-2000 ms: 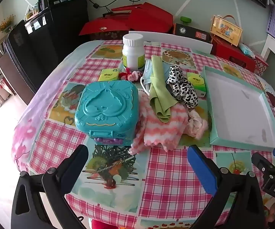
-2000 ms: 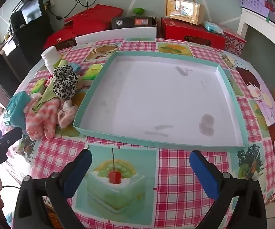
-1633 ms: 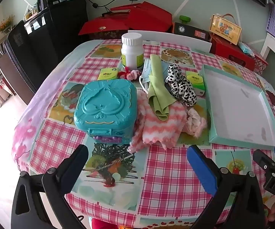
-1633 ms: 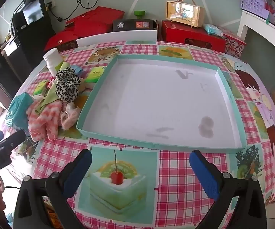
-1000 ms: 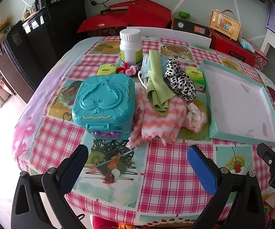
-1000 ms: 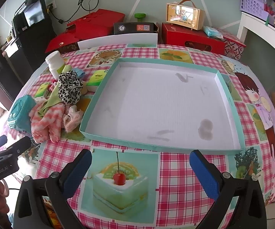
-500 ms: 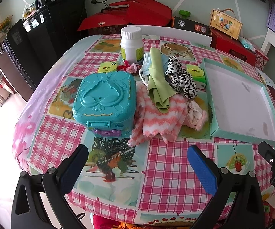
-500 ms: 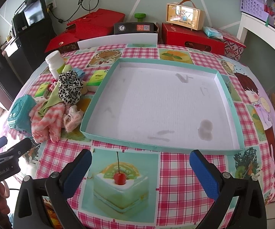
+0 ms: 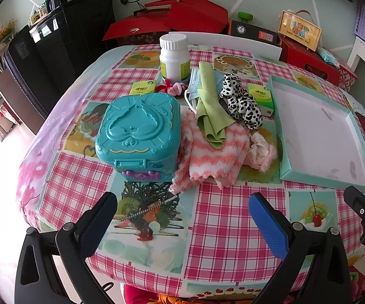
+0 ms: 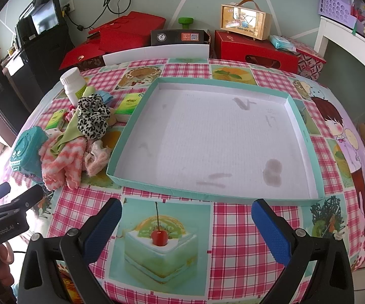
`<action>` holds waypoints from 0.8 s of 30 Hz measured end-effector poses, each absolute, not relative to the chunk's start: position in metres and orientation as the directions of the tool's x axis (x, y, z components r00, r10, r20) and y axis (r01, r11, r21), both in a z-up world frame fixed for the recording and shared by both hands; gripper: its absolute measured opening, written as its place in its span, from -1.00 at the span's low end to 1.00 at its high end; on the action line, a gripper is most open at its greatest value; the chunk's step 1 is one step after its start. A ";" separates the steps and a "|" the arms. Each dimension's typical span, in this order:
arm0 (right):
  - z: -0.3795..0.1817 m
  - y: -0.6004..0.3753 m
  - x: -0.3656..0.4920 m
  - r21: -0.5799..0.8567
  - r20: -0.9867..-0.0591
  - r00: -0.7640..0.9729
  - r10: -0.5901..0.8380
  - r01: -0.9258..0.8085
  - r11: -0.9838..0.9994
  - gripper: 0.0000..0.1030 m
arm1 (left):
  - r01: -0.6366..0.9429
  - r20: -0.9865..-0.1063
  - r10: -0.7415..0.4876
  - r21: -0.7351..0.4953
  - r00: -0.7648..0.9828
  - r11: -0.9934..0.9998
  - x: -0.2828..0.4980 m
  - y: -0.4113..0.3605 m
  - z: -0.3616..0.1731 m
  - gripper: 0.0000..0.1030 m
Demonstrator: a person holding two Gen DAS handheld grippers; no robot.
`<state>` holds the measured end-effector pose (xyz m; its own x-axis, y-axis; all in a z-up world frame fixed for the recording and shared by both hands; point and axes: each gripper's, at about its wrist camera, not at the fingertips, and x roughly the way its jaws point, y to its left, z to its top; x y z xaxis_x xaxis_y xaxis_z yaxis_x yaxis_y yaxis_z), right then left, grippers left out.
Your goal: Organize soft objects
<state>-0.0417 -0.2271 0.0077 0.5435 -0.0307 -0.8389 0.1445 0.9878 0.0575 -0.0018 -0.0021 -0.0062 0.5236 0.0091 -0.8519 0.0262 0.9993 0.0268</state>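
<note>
Tongs on both sides hang spread wide with nothing between their blue pads: the left tongs (image 9: 182, 215) over the near edge of the surface (image 9: 233, 223), the right tongs (image 10: 186, 217) over a printed cake square just before the teal tray (image 10: 121, 152). The tray's white floor holds nothing but a few faint stains.

The soft things lie in a heap left of the tray, outside it. A pink-and-white striped fuzzy cloth (image 9: 212, 157) sprawls against the right side of a closed teal plastic case (image 9: 138, 131). A green cloth (image 9: 210, 111) lies folded across the striped one, and a black-and-white spotted scrunchie (image 9: 240, 103) rests beside it, toward the tray. A small pale pink fluffy piece (image 9: 261, 149) sits between the striped cloth and the tray wall. Behind the heap stands a white bottle (image 9: 174, 55).
</note>
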 end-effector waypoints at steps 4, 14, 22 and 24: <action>0.008 -0.227 -0.042 0.058 -0.838 0.544 -0.030 0.144 0.988 1.00 | 0.027 -0.851 0.009 0.027 0.525 0.999 -0.002 -0.002 -0.006 1.00; 0.011 -0.227 -0.041 0.056 -0.837 0.546 -0.031 0.141 0.988 1.00 | 0.025 -0.851 0.008 0.025 0.525 0.999 -0.002 -0.002 -0.007 1.00; 0.016 -0.222 -0.041 0.051 -0.832 0.554 -0.031 0.132 0.990 1.00 | 0.034 -0.852 -0.005 0.015 0.524 0.999 -0.002 -0.003 -0.003 1.00; 0.016 -0.221 -0.040 0.050 -0.831 0.555 -0.031 0.130 0.990 1.00 | 0.037 -0.852 -0.008 0.013 0.524 0.999 -0.001 -0.003 -0.002 1.00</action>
<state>-0.0405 -0.2212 0.0159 0.5551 -0.0313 -0.8312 0.1303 0.9902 0.0498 -0.0012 -0.0030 -0.0024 0.5237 -0.0083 -0.8519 0.0366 0.9992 0.0128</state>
